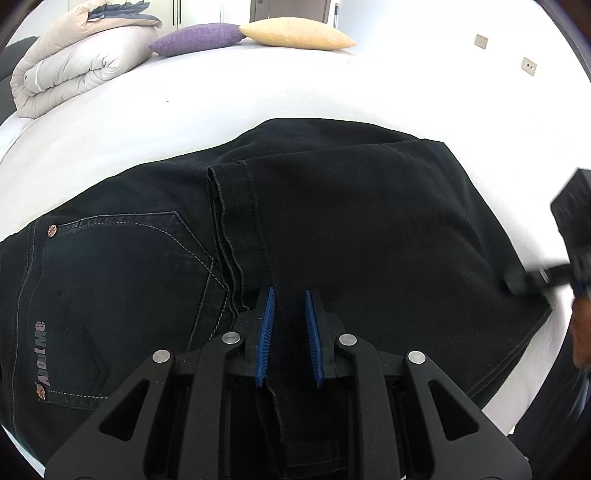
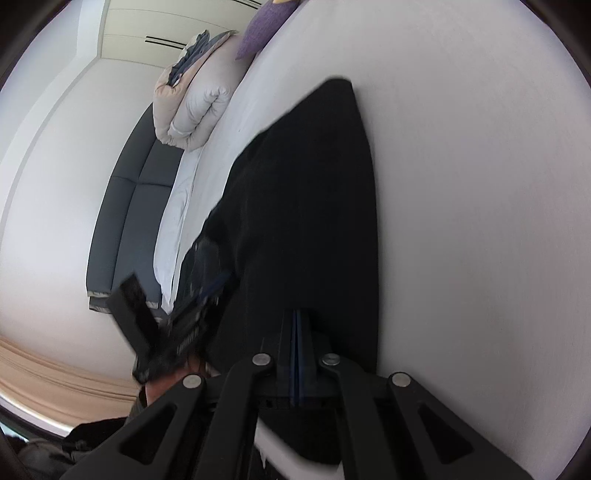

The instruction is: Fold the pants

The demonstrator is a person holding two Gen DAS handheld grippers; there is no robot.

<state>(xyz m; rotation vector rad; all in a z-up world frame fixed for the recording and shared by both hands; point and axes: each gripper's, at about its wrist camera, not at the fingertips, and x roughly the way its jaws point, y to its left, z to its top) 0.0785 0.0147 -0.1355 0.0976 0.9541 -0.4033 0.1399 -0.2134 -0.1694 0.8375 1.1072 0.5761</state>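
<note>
Pants (image 1: 332, 221), black jeans, lie flat on the white bed (image 1: 184, 110), folded once, long axis running left to right with the waist and back pocket (image 1: 122, 266) leftward. Left gripper (image 1: 290, 295) sits nearer the middle, blue pads parted around a hem edge; right gripper (image 2: 297, 317), pads pressed together, looks clenched on the fold end.

- Left wrist view sits low and close over the pants (image 1: 332, 229), looking across the bed (image 1: 184, 110) toward the far pillows (image 1: 295, 33).
- Right wrist view is rolled sideways, close along the pants (image 2: 303, 221).
- Both share pants, bed, duvet (image 1: 74, 70).
</note>
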